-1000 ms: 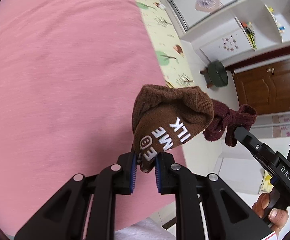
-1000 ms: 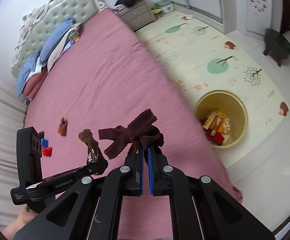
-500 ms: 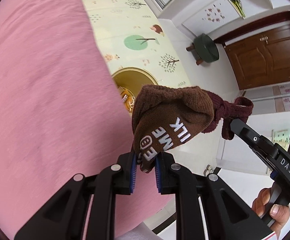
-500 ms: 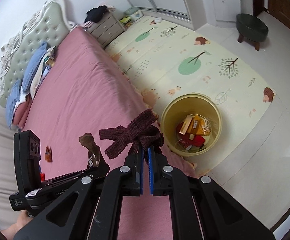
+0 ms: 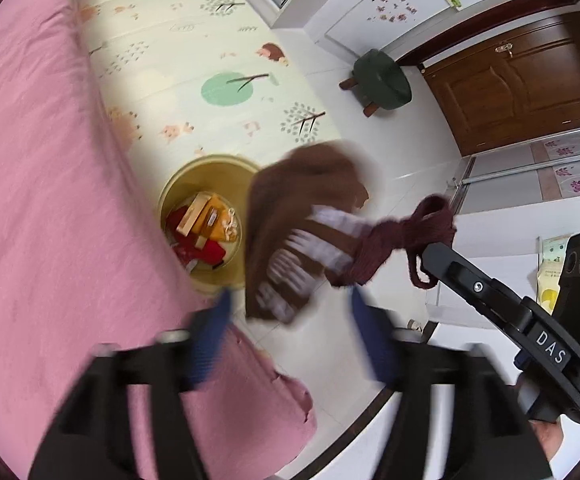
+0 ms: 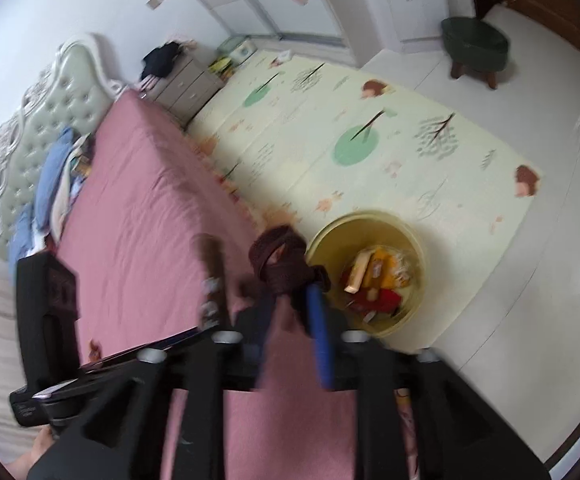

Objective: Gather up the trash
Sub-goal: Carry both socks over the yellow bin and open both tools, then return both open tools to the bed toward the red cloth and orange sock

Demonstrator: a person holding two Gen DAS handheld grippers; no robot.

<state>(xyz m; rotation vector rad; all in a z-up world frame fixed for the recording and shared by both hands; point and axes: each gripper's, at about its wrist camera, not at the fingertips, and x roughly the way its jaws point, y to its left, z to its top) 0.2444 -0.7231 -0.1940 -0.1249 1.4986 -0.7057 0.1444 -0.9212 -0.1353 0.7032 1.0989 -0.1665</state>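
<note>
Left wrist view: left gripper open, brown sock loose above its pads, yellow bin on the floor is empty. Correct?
Not quite: the yellow bin is not empty. It holds red and orange packaging, as the left wrist view shows. The rest stands: the left gripper has its jaws wide apart, and the brown sock is loose above its pads.
</note>
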